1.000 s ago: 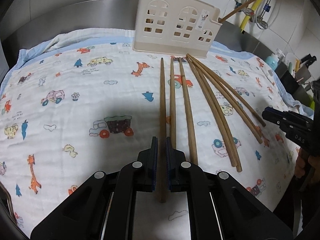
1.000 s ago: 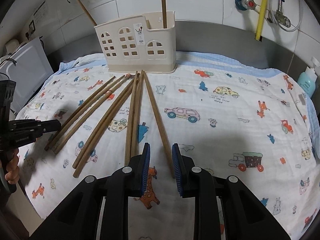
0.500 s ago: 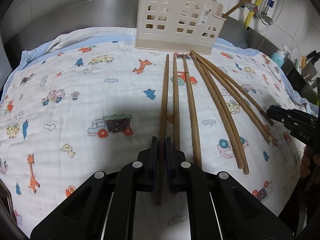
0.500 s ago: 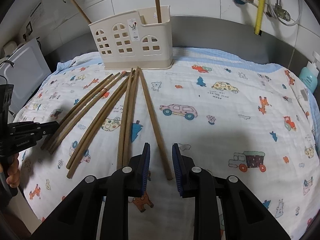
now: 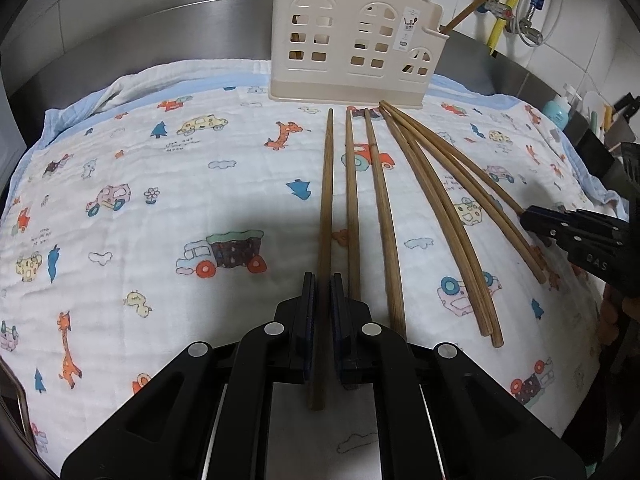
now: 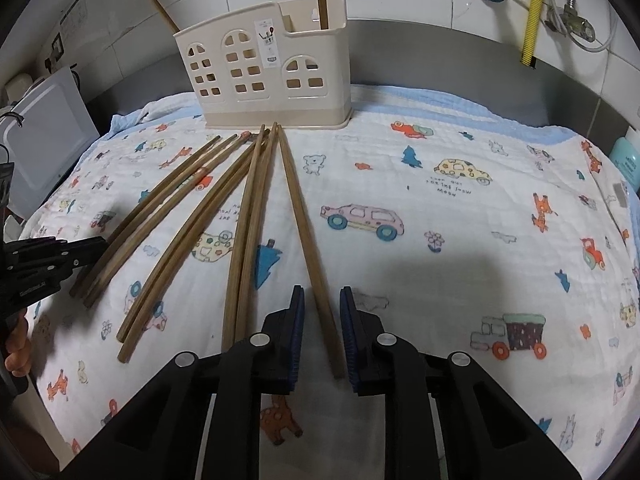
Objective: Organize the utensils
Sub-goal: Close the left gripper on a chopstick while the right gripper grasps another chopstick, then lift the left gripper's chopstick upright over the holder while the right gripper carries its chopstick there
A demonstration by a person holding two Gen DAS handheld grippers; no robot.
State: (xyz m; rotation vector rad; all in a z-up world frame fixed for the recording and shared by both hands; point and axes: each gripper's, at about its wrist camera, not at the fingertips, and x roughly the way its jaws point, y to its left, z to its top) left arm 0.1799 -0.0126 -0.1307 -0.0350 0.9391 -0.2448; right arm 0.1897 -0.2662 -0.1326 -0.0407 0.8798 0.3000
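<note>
1. Left gripper [image 5: 322, 292]: your jaws are pressed onto the leftmost chopstick [image 5: 326, 200], pinching it near its butt end, which sticks out behind the pads toward the camera. Right gripper [image 6: 322, 320]: jaws spread, straddling the rightmost chopstick [image 6: 304, 236] near its near end without touching it, as far as the right wrist view shows.

2. Key relation: each stick's long axis runs straight ahead of its gripper, in line with the fingers, tip pointing at the cream utensil holder [image 5: 352, 48]. Your left hand has its stick, so judge it the nearer to a lift.

3. Position of the held stick: it lies flat or nearly flat on the printed cloth [image 5: 140, 160]; its far tip stops just short of the holder's base.

4. Neighbours: six more chopsticks [image 5: 440, 208] fan out on the cloth to the right of the held one, thin ends converging near the holder. The next stick lies just beside your right pad, so watch for dragging it on lift.

5. Holder: it stands upright at the far edge of the cloth, with two sticks in it, one upright, one leaning.

6. Judgement: raise the butt, tilt the tip down and carry it forward over the rim.
</note>
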